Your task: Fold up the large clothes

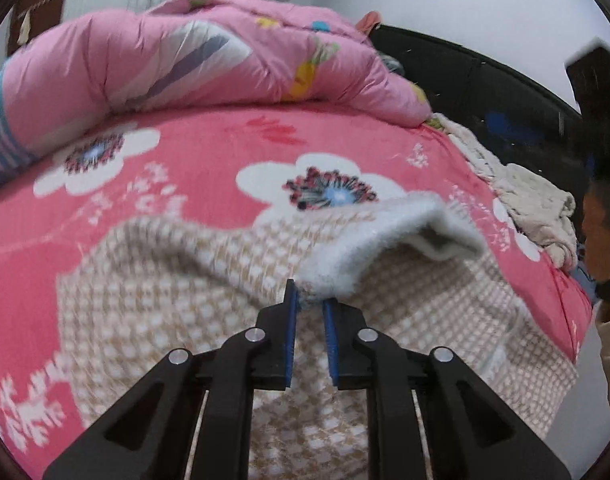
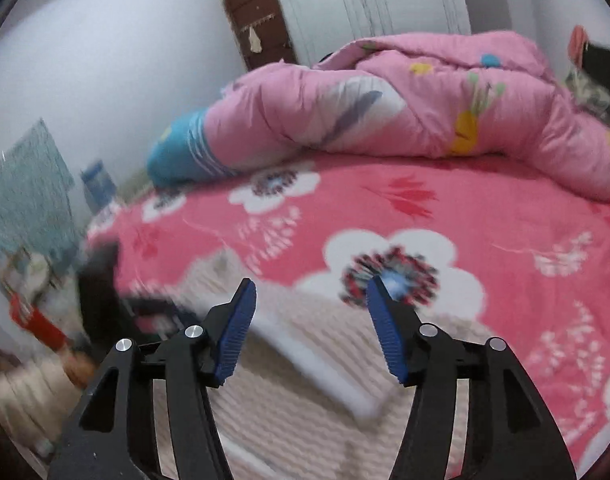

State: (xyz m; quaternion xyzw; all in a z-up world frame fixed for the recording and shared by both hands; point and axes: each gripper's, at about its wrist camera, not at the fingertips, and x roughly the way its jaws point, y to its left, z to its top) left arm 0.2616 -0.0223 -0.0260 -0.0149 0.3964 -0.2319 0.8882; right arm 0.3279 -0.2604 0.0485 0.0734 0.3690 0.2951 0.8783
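Note:
A beige checked garment with a white fleecy lining lies spread on the pink flowered bedsheet. My left gripper is shut on a lifted edge of the garment, and the white lining folds over just above the fingertips. In the right wrist view the same garment lies below my right gripper, which is open and empty above it. A white fold edge of the garment runs between the fingers. This view is blurred.
A bunched pink quilt lies across the far side of the bed, with a blue striped pillow at its end. A cream cloth heap sits at the bed's right edge beside a dark headboard. A person is at the right.

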